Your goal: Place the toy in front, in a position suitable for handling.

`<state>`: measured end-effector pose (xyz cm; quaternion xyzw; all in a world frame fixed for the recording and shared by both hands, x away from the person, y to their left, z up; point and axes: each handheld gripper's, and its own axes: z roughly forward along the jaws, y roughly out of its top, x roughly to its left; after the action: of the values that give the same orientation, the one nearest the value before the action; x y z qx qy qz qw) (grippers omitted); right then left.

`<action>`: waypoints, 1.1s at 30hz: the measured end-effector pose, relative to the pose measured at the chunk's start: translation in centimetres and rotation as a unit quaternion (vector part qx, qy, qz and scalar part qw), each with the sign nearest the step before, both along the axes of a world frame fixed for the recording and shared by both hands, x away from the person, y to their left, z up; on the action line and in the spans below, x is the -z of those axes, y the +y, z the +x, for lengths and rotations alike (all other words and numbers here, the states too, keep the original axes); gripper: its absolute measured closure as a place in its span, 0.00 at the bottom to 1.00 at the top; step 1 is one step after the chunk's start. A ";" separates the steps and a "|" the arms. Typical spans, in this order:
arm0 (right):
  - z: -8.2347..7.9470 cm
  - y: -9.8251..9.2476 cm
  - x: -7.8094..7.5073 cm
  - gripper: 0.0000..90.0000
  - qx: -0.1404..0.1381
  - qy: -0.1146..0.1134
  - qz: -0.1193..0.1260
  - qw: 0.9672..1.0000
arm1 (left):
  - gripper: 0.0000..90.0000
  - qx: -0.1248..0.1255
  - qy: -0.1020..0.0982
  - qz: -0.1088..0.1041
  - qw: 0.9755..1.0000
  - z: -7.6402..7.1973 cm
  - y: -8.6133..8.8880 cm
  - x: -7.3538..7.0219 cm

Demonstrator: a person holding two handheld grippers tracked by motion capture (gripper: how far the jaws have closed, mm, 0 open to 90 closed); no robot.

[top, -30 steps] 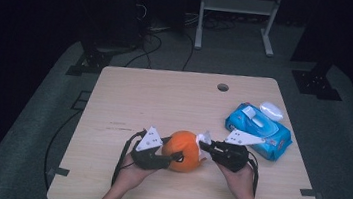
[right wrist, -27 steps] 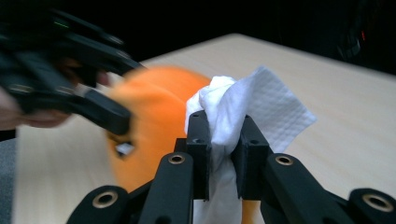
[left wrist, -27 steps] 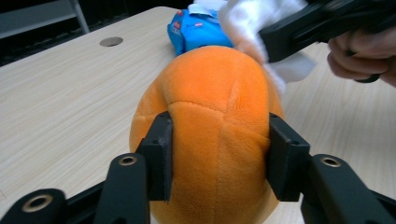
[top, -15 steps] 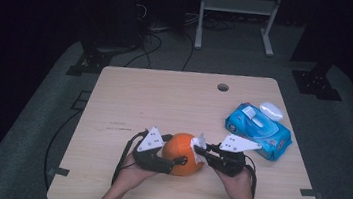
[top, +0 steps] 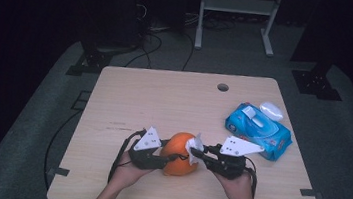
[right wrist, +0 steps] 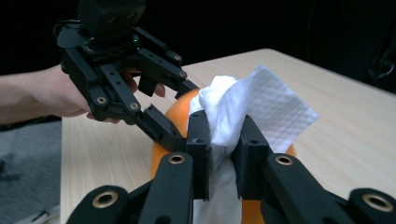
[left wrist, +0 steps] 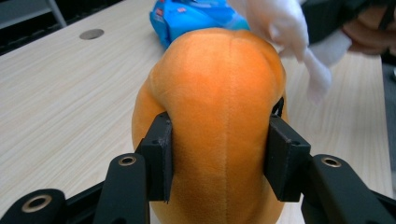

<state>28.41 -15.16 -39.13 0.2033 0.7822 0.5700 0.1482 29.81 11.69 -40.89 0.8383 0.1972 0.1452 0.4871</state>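
Plush orange and crumpled wipe

We pinch the soft, velvety orange ball (left wrist: 215,116) at the pale wooden table's (top: 164,103) near edge in our just-closed left gripper (left wrist: 217,154); our right gripper (right wrist: 223,154) clamps a crinkled white wipe (right wrist: 247,107) against it.

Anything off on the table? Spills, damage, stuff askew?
Nothing stands out. The orange plush toy is squeezed in by the left gripper, whose jaws have just been closing; the right gripper pinches a white paper wipe. The blue wet-wipe pack lies flat, lid open.

The room is dark all around, and light falls from above on the table (top: 164,98). The high view looks a bit soft and grainy. Up close, the orange toy (left wrist: 219,116) and the white wipe (right wrist: 243,116) look bright and sharp.
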 end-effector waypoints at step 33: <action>0.4 -0.1 0.9 0.86 -0.002 0.019 -0.024 1.000 | 0.39 -0.016 0.008 -0.029 0.999 0.0 -0.8 1.3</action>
<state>28.80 -15.30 -40.00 0.2087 0.7987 0.5475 0.1371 29.81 10.88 -42.18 0.8220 0.2184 0.1400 0.5069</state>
